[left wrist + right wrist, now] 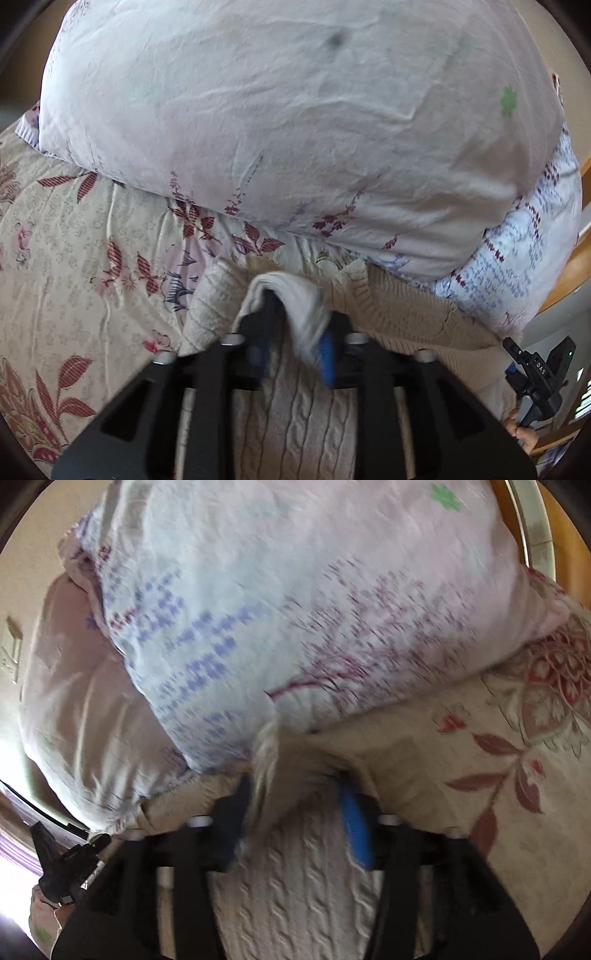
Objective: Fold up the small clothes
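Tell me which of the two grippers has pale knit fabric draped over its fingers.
The left gripper: a fold of the cream cable-knit sweater drapes over its fingers. The right gripper has fabric between its fingers, none draped over.

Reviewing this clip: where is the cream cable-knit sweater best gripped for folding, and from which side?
Grip the cream cable-knit sweater at its far hem, coming from the near side over the knit. That edge lies bunched just short of the big pillow, so the left gripper and right gripper each pinch a corner there.

Bulky pillow [295, 129] close ahead of both claws; bedsheet [74, 258] seemingly open leftward.
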The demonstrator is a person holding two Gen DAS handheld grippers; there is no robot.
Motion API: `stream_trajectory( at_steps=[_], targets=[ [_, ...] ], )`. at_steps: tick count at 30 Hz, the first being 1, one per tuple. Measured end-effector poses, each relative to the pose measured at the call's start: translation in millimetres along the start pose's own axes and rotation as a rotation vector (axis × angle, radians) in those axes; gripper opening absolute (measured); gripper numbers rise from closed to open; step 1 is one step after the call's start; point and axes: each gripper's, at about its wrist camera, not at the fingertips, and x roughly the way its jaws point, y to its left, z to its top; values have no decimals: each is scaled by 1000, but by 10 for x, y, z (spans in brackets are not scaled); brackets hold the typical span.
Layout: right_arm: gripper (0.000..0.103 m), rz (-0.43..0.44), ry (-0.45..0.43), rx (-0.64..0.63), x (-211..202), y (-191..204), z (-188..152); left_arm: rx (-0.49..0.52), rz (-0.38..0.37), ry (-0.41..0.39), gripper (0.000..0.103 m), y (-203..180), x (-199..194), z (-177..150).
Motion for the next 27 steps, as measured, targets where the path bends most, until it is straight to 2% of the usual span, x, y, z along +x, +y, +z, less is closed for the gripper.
stream_trajectory(
  at_steps=[2, 4, 5, 8, 10, 13, 16, 27],
  targets=[
    [66, 4, -31, -19, -61, 60, 20, -7, -20, -17, 48, -4, -57, 22],
    [66, 8, -51, -29, -167, 76, 21, -3, -9, -39, 61, -21, -168, 29],
    [66, 14, -55, -28, -204, 61, 20, 5, -9, -50, 61, -17, -228, 26],
    [65, -4, -73, -56, -459, -22, -65, 62, -28, -70, 61, 7, -475, -42],
    [61, -29, -76, -86, -604, -104, -138, 114, -30, -68, 59, 49, -633, -155],
    [55, -43, -43, -108, -760, -235, -264, 157, -34, -45, 50, 145, -771, -312],
    [52, -50, 3, -129, -774, -343, -372, 172, -42, -10, 43, 196, -787, -468],
    [50, -86, 88, -171, -621, -292, -597, 187, 2, 58, 37, 283, -607, -774]
  ],
)
